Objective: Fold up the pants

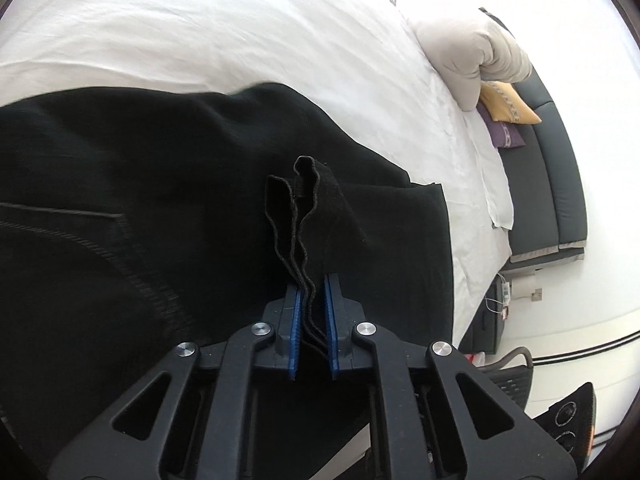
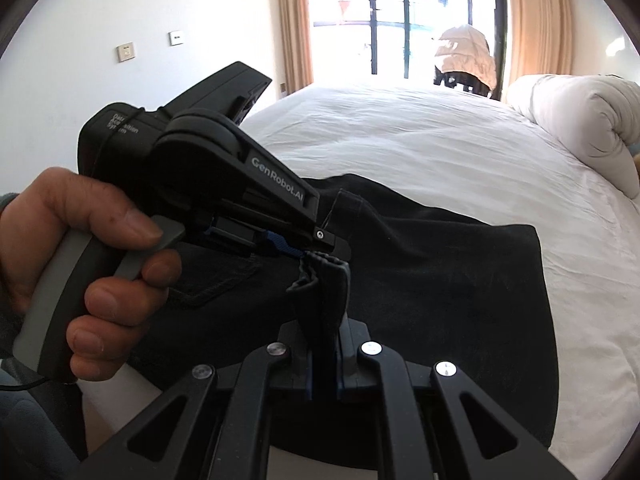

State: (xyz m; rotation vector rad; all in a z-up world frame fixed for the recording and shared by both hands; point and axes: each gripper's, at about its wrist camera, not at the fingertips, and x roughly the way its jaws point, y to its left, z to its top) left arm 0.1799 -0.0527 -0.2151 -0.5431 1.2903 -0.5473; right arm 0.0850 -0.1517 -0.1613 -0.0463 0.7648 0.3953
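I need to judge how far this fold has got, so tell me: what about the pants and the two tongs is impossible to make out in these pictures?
- Pants full shape, left wrist view: the picture edge cuts the cloth off at left and bottom.
- Pants' near edge, right wrist view: hidden under the right tongs.
- Left tongs tips, right wrist view: their own body covers them.
- Which part of the pants the left tongs pinch: black folds look alike.

**Left gripper clamped on pants edge**

The left gripper [image 1: 311, 280] has its blue pads [image 1: 295, 320] pressed on a wavy, layered edge of the black pants [image 1: 120, 200], which sticks up past the fingertips. The rest of the pants lies spread on the white bed [image 1: 240, 32]. A rolled duvet [image 1: 472, 52] sits at the far right, with a yellow cushion [image 1: 508, 102] just beside it.
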